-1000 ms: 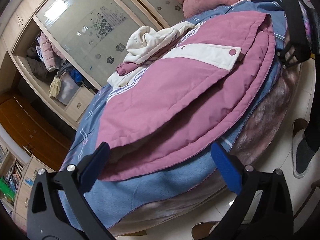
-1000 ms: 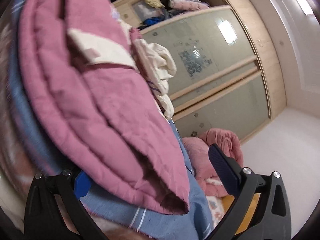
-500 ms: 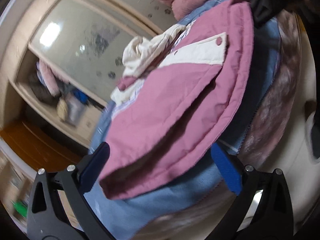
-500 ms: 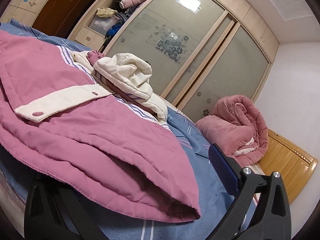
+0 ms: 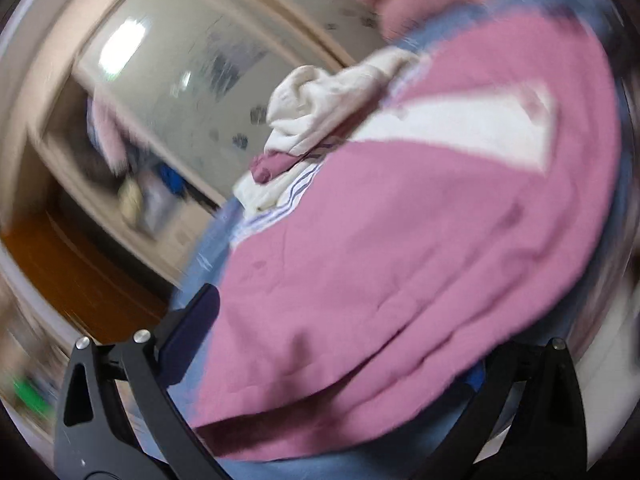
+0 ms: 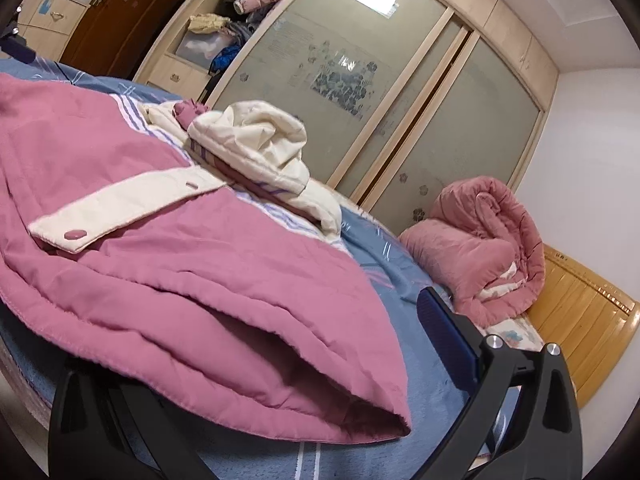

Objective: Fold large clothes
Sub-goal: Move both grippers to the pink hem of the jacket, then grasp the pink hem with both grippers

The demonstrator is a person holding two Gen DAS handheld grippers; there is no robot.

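Observation:
A large pink quilted jacket (image 6: 168, 264) with a cream pocket flap and a cream hood (image 6: 256, 140) lies on a bed with a blue sheet (image 6: 384, 256). In the blurred left wrist view the jacket (image 5: 400, 260) fills the frame. My left gripper (image 5: 332, 360) is open, and the jacket's hem lies between its fingers. My right gripper (image 6: 256, 356) is open around the jacket's bottom corner; the left finger is hidden under the fabric, and the right finger (image 6: 448, 336) stands clear of it.
A rolled pink quilt (image 6: 484, 248) lies at the head of the bed by a wooden headboard (image 6: 580, 320). A wardrobe with frosted sliding doors (image 6: 360, 72) and an open section of clothes (image 6: 224, 32) stands behind the bed.
The left gripper has swung in closer to the jacket's hem, which now lies between its fingers; its view is blurred. The right gripper has levelled out and sits steady at the bottom corner.

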